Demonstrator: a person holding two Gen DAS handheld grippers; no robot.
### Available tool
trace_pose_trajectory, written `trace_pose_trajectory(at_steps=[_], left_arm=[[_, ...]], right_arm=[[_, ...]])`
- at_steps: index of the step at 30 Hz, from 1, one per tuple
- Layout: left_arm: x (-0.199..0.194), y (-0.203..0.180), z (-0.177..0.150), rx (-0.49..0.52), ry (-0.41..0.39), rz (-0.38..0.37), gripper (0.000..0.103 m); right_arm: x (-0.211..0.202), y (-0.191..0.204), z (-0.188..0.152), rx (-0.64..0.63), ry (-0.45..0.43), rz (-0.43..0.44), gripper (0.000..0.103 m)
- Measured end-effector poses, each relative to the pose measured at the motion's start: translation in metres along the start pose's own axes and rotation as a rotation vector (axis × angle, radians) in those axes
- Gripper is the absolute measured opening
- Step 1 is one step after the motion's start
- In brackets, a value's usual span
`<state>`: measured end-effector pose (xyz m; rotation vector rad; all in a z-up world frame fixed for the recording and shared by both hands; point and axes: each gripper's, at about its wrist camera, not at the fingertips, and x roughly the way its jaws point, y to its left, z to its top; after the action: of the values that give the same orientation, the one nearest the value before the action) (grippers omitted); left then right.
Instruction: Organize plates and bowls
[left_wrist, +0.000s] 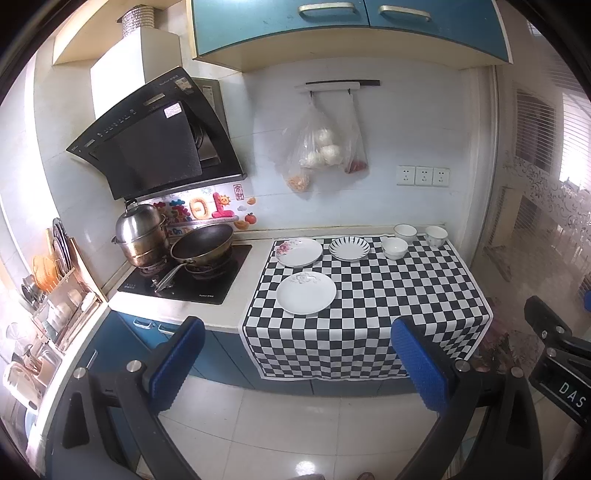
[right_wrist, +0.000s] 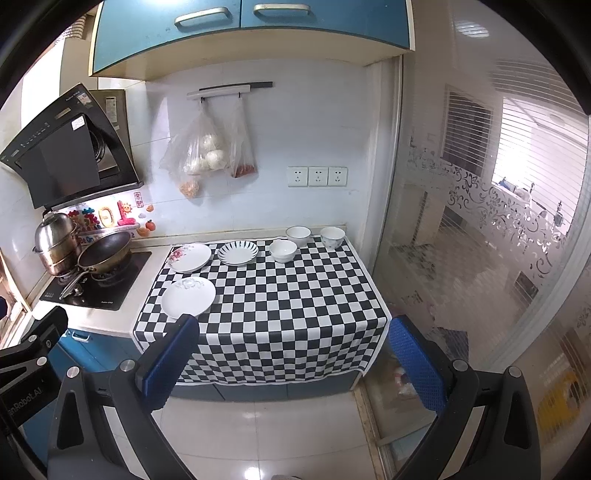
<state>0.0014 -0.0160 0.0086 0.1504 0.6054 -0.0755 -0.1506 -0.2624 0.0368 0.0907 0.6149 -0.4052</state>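
We face a worktop (left_wrist: 236, 314) whose right part lies under a black-and-white checked cloth (left_wrist: 388, 295). A gas hob (left_wrist: 221, 280) with a wok (left_wrist: 202, 242) and a steel steamer pot (left_wrist: 142, 234) fills its left end. On the cloth, a plain white plate (left_wrist: 306, 293) sits near the front left corner. Behind it, along the back edge, come a rose-patterned plate (left_wrist: 300, 252), a striped plate (left_wrist: 349, 248), then three white bowls (left_wrist: 395, 247) in the back right corner. Our left gripper (left_wrist: 297, 352) and right gripper (right_wrist: 293, 354) hang before the worktop, blue pads wide apart, holding nothing.
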Motion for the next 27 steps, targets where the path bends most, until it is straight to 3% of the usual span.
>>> trace_pose_trajectory(at_steps=[27], left_arm=[[0.02,-0.001,-0.001,-0.003,0.023,0.006,0.103]], right_arm=[[0.019,0.005,0.0,-0.013,0.015,0.003,0.103]])
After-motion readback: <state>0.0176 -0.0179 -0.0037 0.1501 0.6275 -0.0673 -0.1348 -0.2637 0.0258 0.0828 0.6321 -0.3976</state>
